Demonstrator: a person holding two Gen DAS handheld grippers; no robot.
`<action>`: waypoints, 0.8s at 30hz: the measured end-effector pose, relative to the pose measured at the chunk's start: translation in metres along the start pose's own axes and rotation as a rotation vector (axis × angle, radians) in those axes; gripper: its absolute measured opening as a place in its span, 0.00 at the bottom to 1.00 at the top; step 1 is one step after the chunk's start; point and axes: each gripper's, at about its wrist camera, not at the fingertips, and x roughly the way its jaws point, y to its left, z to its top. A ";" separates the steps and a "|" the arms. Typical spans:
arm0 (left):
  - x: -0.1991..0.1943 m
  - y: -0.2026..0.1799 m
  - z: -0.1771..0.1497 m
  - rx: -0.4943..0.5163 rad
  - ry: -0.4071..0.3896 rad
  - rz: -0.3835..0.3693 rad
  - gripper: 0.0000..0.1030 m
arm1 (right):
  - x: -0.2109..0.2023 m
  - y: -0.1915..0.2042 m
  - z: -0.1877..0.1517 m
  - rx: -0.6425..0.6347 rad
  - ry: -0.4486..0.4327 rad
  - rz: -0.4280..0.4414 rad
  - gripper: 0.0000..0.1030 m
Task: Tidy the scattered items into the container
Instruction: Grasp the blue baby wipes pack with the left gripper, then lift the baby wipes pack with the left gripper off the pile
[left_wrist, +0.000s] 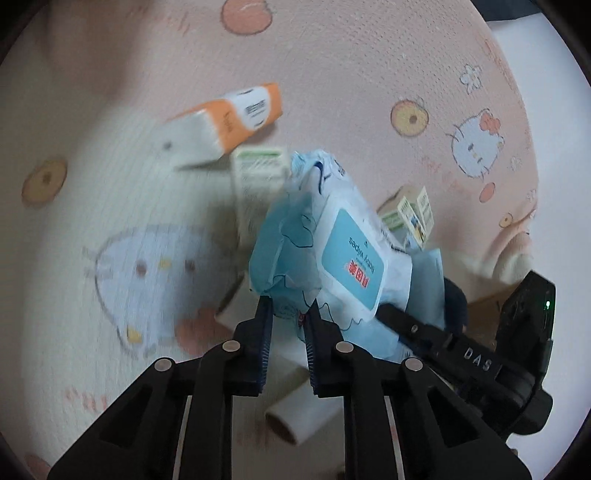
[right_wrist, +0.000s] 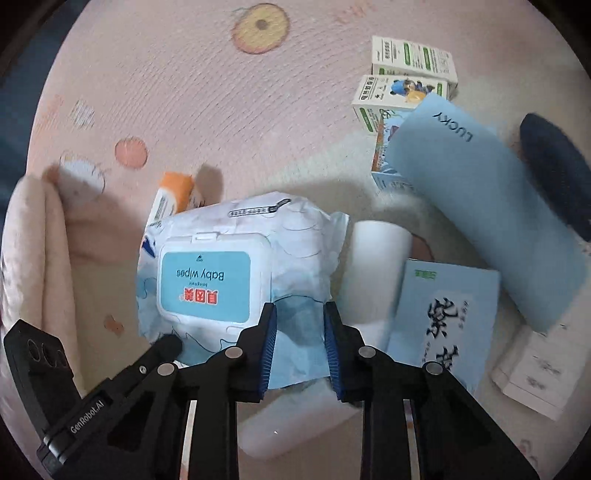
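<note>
A blue-and-white baby wipes pack (left_wrist: 332, 251) (right_wrist: 221, 266) hangs between both grippers above the pink patterned bedspread (left_wrist: 369, 74). My left gripper (left_wrist: 289, 302) is shut on the pack's crinkled end seam. In the right wrist view its black finger (right_wrist: 171, 343) shows clamped on the pack's lower left corner. My right gripper (right_wrist: 301, 312) is shut on the pack's blue end flap, which fills the gap between its blue pads. In the left wrist view it (left_wrist: 388, 310) comes in from the right onto the pack's far end.
Scattered on the bedspread: an orange box (left_wrist: 229, 118) (right_wrist: 173, 192), green-and-white boxes (left_wrist: 258, 173) (right_wrist: 410, 62), a white roll (right_wrist: 376, 273) (left_wrist: 291, 421), a blue LUCKY pack (right_wrist: 480, 206), a blue booklet (right_wrist: 443, 317), a white box (right_wrist: 535, 373). A folded pink blanket (right_wrist: 37, 258) lies left.
</note>
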 end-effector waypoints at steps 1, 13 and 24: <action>0.000 0.004 -0.007 -0.013 0.010 -0.001 0.17 | -0.001 0.000 -0.004 -0.009 -0.001 -0.003 0.21; -0.006 0.014 -0.023 -0.062 0.006 -0.055 0.21 | -0.038 -0.026 -0.034 -0.040 -0.001 0.035 0.19; -0.028 0.014 -0.002 -0.034 -0.012 0.047 0.51 | -0.032 -0.021 -0.007 -0.040 0.026 0.020 0.43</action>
